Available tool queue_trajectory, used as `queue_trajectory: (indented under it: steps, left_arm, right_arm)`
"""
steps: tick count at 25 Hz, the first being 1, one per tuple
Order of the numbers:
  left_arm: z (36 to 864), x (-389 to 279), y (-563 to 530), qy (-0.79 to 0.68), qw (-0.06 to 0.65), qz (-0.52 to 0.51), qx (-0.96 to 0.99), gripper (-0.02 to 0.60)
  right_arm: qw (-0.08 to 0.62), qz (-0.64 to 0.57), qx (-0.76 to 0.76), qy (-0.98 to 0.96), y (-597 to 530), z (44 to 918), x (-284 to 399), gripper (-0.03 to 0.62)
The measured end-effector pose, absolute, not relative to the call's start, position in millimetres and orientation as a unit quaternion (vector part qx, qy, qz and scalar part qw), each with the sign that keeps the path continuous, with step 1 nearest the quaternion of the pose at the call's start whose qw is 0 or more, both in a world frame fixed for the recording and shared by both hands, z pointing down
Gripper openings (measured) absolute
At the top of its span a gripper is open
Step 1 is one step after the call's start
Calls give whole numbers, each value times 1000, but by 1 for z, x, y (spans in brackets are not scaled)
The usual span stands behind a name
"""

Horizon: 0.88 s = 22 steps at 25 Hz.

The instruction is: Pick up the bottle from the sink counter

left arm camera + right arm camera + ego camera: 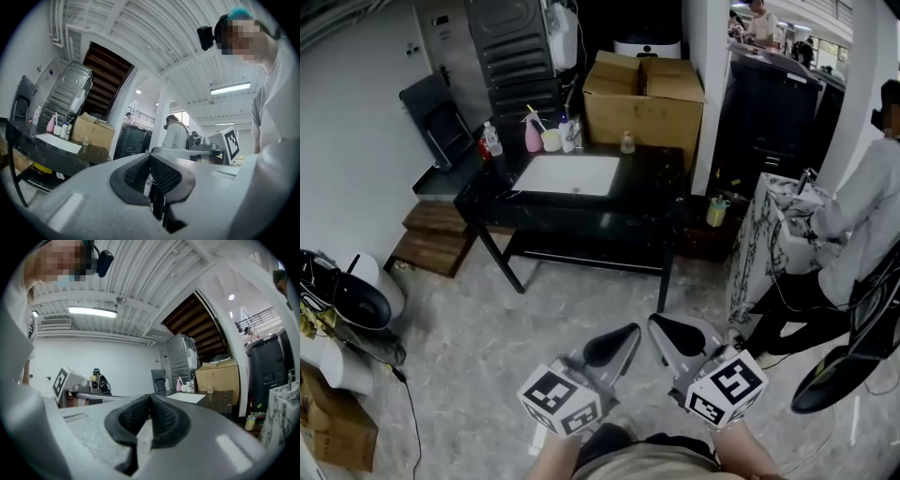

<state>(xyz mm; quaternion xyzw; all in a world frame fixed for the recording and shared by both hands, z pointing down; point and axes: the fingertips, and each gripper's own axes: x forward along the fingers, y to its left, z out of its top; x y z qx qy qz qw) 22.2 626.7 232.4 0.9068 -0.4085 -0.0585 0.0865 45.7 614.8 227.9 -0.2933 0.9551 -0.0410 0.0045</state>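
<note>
We see one pink bottle and one clear bottle on the surface; left tool and right tool are closed, empty.

Counter: ahead of us, well apart.
Sink: in counter.
Bottle: on counter, left of sink.
Box: behind counter.

Bright ceiling striplight; sharp focus, fisheye-warped edges.

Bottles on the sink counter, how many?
4: a clear bottle at the back left, a pink spray bottle, a blue-capped bottle further right, a small bottle right of the basin. Others may be hidden.
</note>
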Motion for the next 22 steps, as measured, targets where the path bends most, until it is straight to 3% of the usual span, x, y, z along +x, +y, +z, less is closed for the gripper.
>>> queue_trajectory:
  steps: [6,13,22]
  left_arm:
    - [239,-4,610,-394,85,-53,914,8]
    - [239,-27,593,-408,87,-61,907,6]
    - [246,-47,547,-426,106,-69,896,6]
  right_arm:
    - [19,-56,-278,959,603,224,16,3]
    - [-31,-14,-298,954,583,233,3,3]
    - [-35,-19,-299,953,534,243,-7,3]
